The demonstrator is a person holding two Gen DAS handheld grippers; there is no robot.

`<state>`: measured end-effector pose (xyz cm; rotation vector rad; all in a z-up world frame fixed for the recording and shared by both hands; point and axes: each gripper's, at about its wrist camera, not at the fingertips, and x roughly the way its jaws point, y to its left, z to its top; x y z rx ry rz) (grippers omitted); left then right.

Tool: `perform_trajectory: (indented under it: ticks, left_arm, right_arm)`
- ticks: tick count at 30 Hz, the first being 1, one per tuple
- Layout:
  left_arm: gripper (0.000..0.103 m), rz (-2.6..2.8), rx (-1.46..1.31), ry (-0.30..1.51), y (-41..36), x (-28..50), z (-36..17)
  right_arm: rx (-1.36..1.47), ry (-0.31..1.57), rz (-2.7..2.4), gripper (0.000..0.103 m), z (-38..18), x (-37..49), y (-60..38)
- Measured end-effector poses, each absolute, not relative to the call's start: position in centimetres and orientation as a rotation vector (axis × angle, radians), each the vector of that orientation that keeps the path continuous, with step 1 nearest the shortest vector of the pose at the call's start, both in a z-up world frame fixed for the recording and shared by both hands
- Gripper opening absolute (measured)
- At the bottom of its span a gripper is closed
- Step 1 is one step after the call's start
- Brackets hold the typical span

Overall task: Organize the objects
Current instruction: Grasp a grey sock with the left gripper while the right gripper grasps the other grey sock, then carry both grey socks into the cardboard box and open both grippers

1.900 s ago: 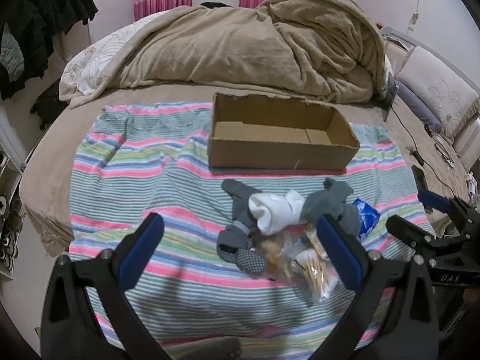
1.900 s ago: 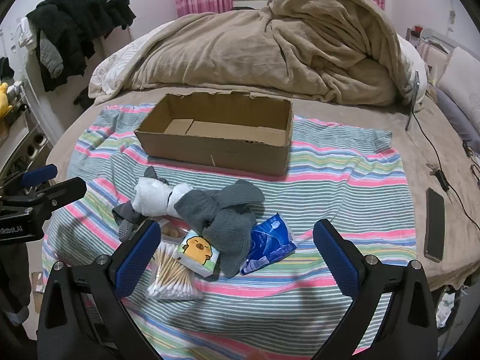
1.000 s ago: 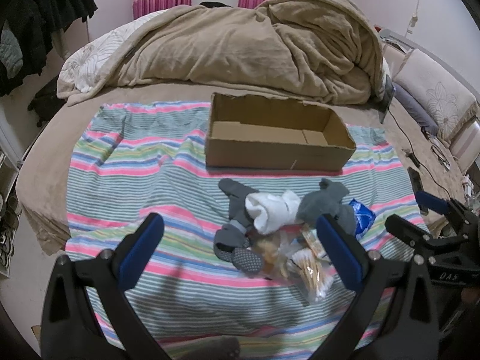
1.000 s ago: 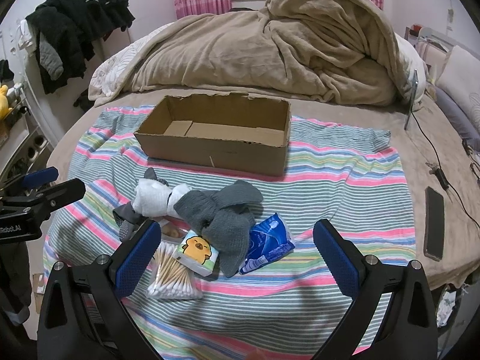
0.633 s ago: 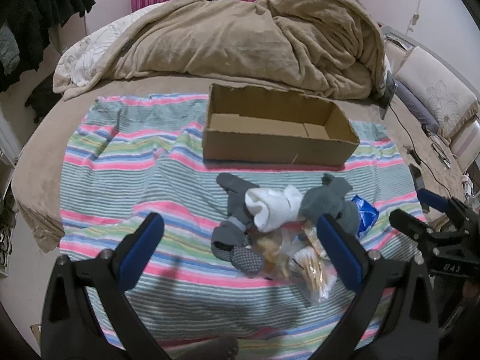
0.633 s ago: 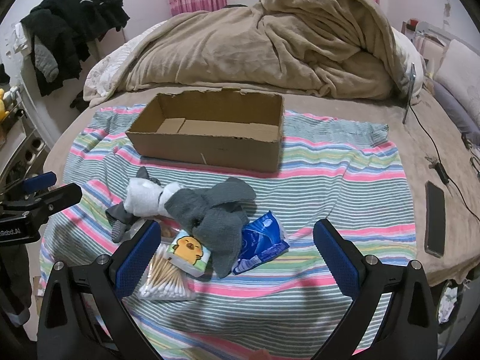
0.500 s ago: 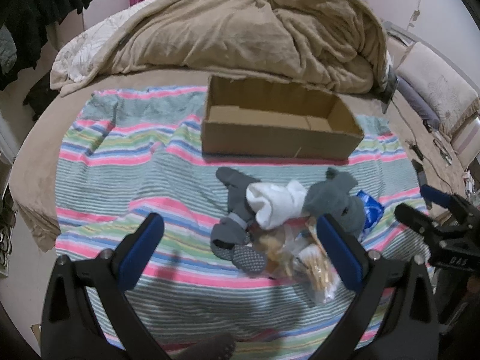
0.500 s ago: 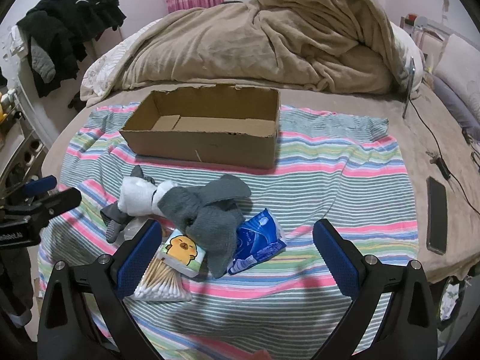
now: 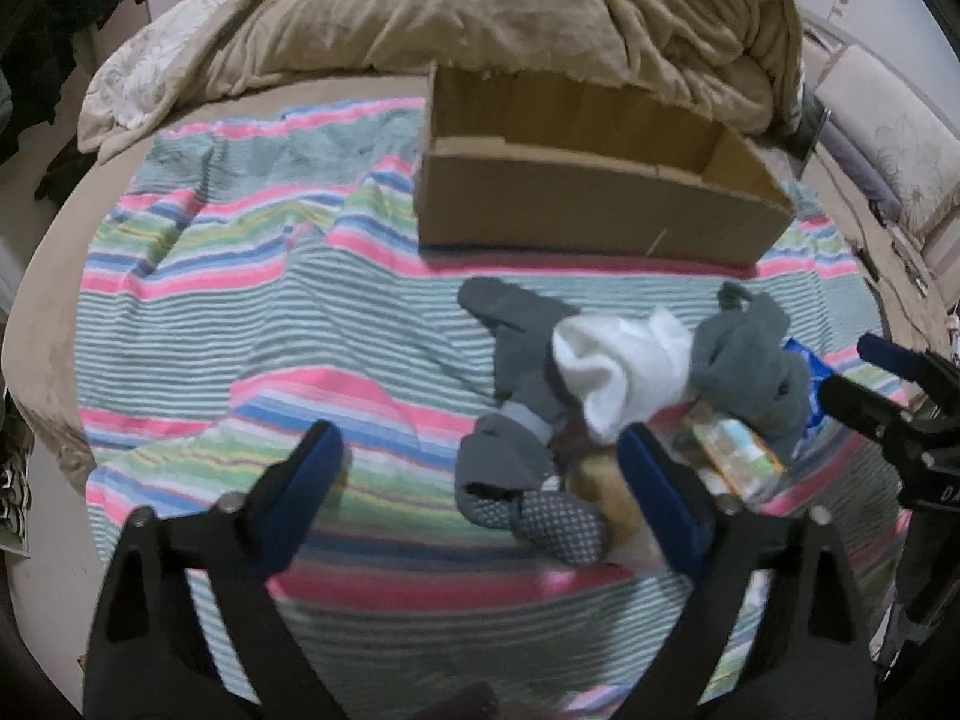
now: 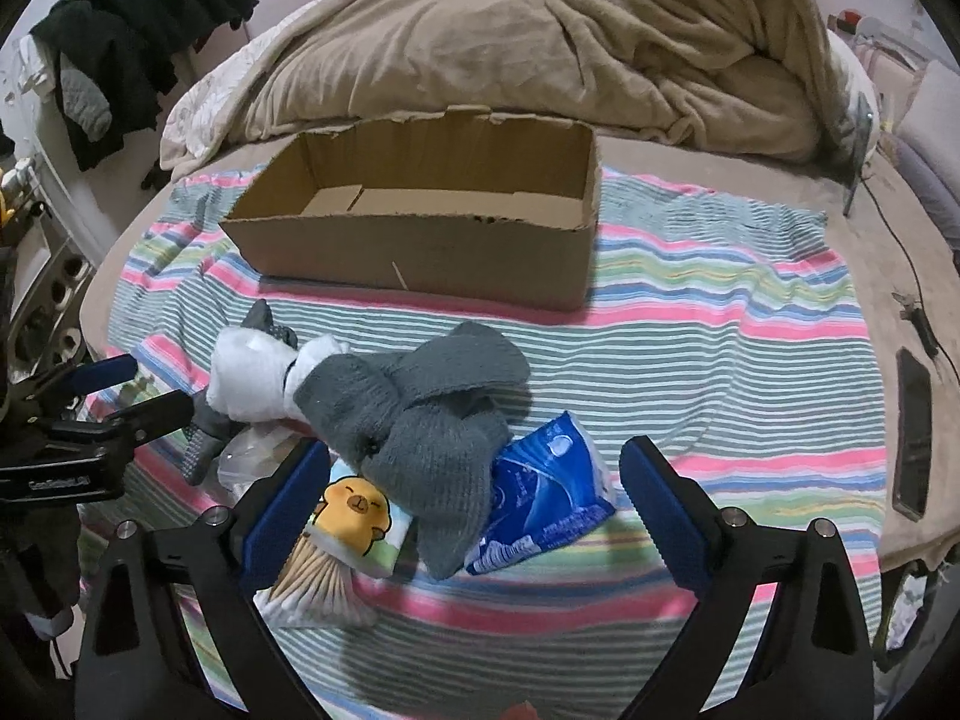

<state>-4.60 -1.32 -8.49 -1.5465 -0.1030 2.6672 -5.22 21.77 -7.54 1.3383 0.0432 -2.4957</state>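
An open, empty cardboard box stands on a striped towel on the bed; it also shows in the left wrist view. In front of it lies a pile: grey socks, a white sock, a blue tissue pack, a duck-print pack and a bag of cotton swabs. My right gripper is open just above the grey sock and blue pack. My left gripper is open over the left side of the pile, near a grey sock and the white sock.
A rumpled tan duvet lies behind the box. A dark phone and a cable lie at the bed's right edge. Black clothes hang at the left. The bed edge drops off on the left.
Both grippers have moved forward and lower toward the pile, which looks larger now. Both stay open. No object has moved.
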Motion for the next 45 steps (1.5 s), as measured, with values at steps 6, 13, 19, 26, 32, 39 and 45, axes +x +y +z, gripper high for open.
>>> perform_trajectory:
  ticks: [6,13,19,26,32,39,45]
  left_arm:
    - [0.086,2.635,-1.585,-0.071,-1.5,-5.8,-10.1]
    - [0.071,2.589,-1.599,0.022,-0.9,-7.3,-11.6]
    - [0.04,2.498,-1.581,0.085,1.0,-7.3,-12.8]
    - [0.03,2.472,-1.553,-0.018,0.5,-7.3,-12.6]
    - [0.029,2.48,-1.49,-0.085,-0.1,-5.8,-10.3]
    - [0.029,2.527,-1.385,-0.142,-1.1,-4.8,-6.3]
    - [0.029,2.569,-1.301,-0.171,-2.4,-5.6,-3.7]
  right_arm:
    - [1.357,0.043,-2.461,0.096,-8.6,-6.4,21.1]
    - [1.366,0.058,-2.406,0.089,-9.9,-7.7,19.8]
    - [1.376,-0.002,-2.346,0.058,-11.3,-8.4,19.9]
    - [1.33,-0.056,-2.311,0.041,-10.3,-7.9,20.5]
    - [1.269,-0.045,-2.313,0.038,-8.4,-6.8,20.6]
    - [1.185,-0.051,-2.345,0.037,-5.4,-5.9,20.9]
    - [1.098,-0.043,-2.404,0.037,-2.3,-6.2,21.9]
